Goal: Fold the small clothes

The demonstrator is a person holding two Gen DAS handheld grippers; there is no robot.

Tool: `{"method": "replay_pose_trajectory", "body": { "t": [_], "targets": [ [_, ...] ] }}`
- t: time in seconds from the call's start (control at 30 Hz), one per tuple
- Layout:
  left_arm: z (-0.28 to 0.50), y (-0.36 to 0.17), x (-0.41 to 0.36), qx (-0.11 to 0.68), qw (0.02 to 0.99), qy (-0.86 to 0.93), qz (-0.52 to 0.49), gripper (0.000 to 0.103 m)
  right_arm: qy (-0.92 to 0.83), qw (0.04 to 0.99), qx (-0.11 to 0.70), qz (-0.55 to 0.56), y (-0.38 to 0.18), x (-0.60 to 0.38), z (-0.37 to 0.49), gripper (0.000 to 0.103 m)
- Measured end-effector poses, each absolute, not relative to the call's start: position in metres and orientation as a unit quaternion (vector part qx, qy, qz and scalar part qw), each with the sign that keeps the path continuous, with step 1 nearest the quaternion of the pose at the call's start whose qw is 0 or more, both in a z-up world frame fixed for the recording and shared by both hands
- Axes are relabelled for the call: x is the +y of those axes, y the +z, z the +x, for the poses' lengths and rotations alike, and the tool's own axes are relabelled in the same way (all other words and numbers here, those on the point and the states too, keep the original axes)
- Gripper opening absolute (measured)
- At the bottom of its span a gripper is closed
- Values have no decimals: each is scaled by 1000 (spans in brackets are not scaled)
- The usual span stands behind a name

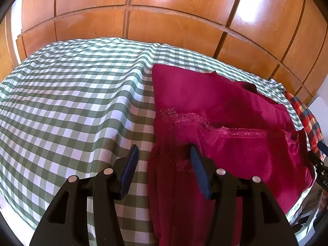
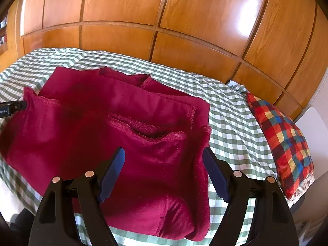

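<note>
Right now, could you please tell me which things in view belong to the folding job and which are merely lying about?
Belonging to the job:
- crimson velvety garment, lying rumpled on the cloth
- left gripper, jaws open at the garment's edge
- right gripper, jaws open above the garment

Lying about:
- green-and-white checked cloth
- multicoloured plaid cushion
- glossy wooden panelled wardrobe

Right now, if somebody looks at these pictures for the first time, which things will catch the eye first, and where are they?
The eye goes first to the crimson garment, which lies crumpled on the green-and-white checked cloth, at the near side of it. Next comes the bright plaid cushion at the right edge of the cloth, and behind everything the glossy wooden wardrobe doors. The left gripper and the right gripper both stand open over the near part of the garment.
</note>
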State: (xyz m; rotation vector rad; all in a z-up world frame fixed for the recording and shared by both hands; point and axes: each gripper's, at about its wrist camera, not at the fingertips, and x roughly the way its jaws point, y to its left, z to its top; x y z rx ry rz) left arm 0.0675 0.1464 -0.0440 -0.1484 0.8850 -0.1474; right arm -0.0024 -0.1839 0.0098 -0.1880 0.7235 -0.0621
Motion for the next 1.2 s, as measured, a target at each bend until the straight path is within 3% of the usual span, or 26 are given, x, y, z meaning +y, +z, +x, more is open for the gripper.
{"method": "replay_pose_trajectory", "body": {
  "t": [0.17,0.37,0.53,0.57,0.67,0.7,0.97,1.2],
  "targets": [
    [68,-43,146,426,899,-76,-66,47,-16,930,367,-17,11,-215,3,77],
    [72,-44,150,423,899,-94,-68,46,-12,922,379,75,4,-272,14,70],
    [75,-46,147,422,897,-115,-69,24,-11,909,410,69,-16,-276,45,67],
    [74,-45,145,419,898,-116,-63,18,-8,905,420,72,-22,-277,50,62],
    [71,-40,141,411,902,-122,-51,7,-14,896,437,74,-31,-277,57,15],
    [70,-38,142,407,904,-122,-49,7,-12,898,432,79,-28,-279,54,7],
    [45,9,159,351,922,-144,-84,6,16,931,353,91,36,-285,11,7],
    [68,48,162,305,936,-145,-100,6,12,938,325,120,62,-300,53,7]
  ]
}}
